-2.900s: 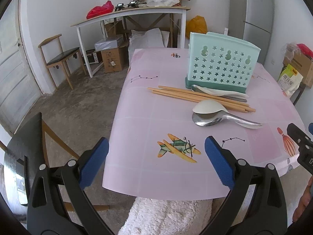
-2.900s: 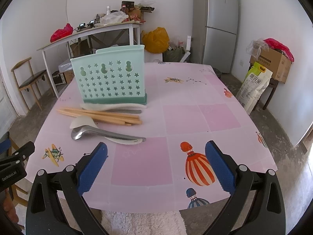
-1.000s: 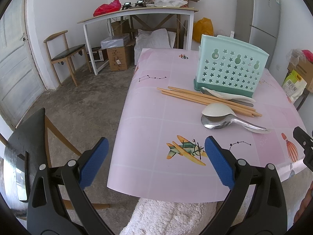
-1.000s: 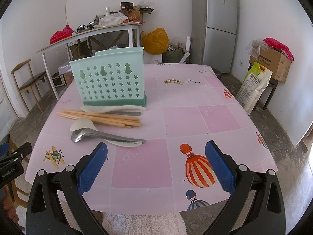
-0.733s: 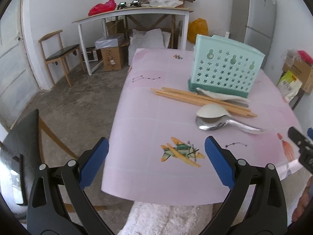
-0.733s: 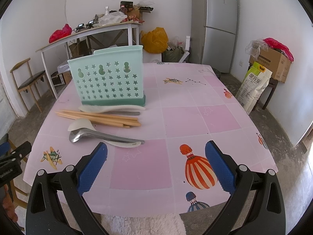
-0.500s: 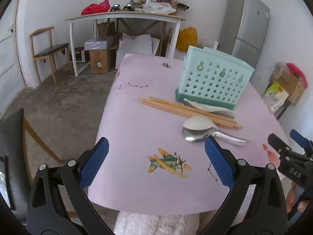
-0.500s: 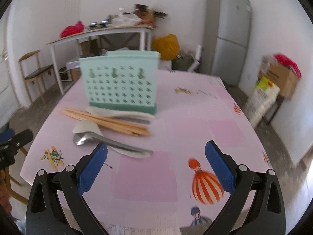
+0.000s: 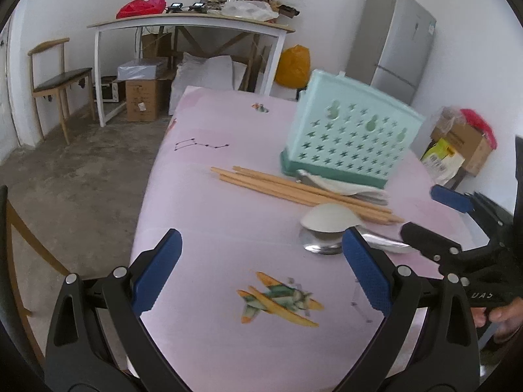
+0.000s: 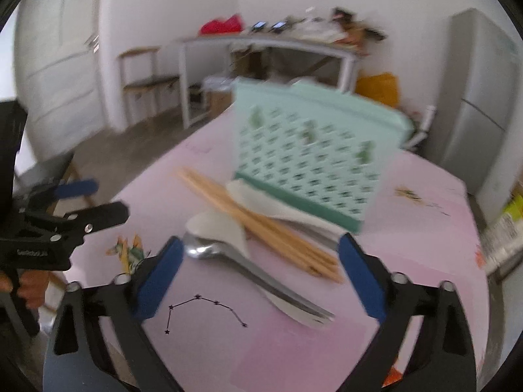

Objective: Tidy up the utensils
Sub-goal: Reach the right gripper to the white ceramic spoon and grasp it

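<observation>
Grippers: your left gripper (image 9: 261, 261) and right gripper (image 10: 258, 271) both spread wide, empty.
Spoon (image 10: 228, 254): lies between your right fingers.

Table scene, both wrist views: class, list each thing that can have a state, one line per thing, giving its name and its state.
Left gripper: open, holding nothing.
Right gripper: open, holding nothing, above the spoons.
Utensil holder: upright on the table; contents hidden.
Chopsticks: lying flat in a loose bundle before the holder.
Metal spoon: lying flat on the tablecloth.
White spoon: lying beside the metal spoon.
Refrigerator: doors shut.
</observation>
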Demonstrator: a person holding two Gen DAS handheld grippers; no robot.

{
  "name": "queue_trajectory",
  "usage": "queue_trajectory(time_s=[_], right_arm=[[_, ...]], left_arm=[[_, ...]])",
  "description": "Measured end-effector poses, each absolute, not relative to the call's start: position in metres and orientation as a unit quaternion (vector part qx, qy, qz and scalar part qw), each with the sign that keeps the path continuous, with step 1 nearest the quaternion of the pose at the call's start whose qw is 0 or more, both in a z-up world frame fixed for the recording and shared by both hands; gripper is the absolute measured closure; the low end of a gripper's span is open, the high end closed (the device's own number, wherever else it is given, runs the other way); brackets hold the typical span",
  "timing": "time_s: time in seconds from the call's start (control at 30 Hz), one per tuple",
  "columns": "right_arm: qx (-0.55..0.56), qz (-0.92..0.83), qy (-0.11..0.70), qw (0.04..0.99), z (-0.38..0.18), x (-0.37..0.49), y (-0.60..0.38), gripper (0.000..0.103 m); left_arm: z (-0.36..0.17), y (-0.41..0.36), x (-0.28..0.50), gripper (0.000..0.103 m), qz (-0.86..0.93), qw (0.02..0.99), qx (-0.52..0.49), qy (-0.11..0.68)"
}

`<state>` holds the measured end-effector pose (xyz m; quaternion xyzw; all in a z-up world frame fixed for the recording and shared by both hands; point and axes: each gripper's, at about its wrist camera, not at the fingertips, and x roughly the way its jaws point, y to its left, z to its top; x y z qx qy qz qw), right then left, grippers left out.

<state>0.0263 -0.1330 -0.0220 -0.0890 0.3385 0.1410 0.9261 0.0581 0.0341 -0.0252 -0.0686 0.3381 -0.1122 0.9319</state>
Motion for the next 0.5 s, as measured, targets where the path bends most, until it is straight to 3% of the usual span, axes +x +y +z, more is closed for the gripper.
queue_trajectory(time_s=[0.1,0.3,0.5], right_arm=[[-0.111,0.168,0.369,0.907,-0.036,0.04,-0.119,0.034],[-0.146,0.21,0.399,0.881,-0.051,0.066,-0.093,0.039],[-0.168,0.232,0.426,0.858,-0.062,0.084,-0.081,0.045]], left_arm=[[-0.03,0.039,0.062,0.008,-0.113,0.932,-0.063,0.338],[-0.038,0.043,0.066,0.01,-0.119,0.932,-0.047,0.339],[-0.046,0.043,0.073,0.034,-0.144,0.924,-0.054,0.351]])
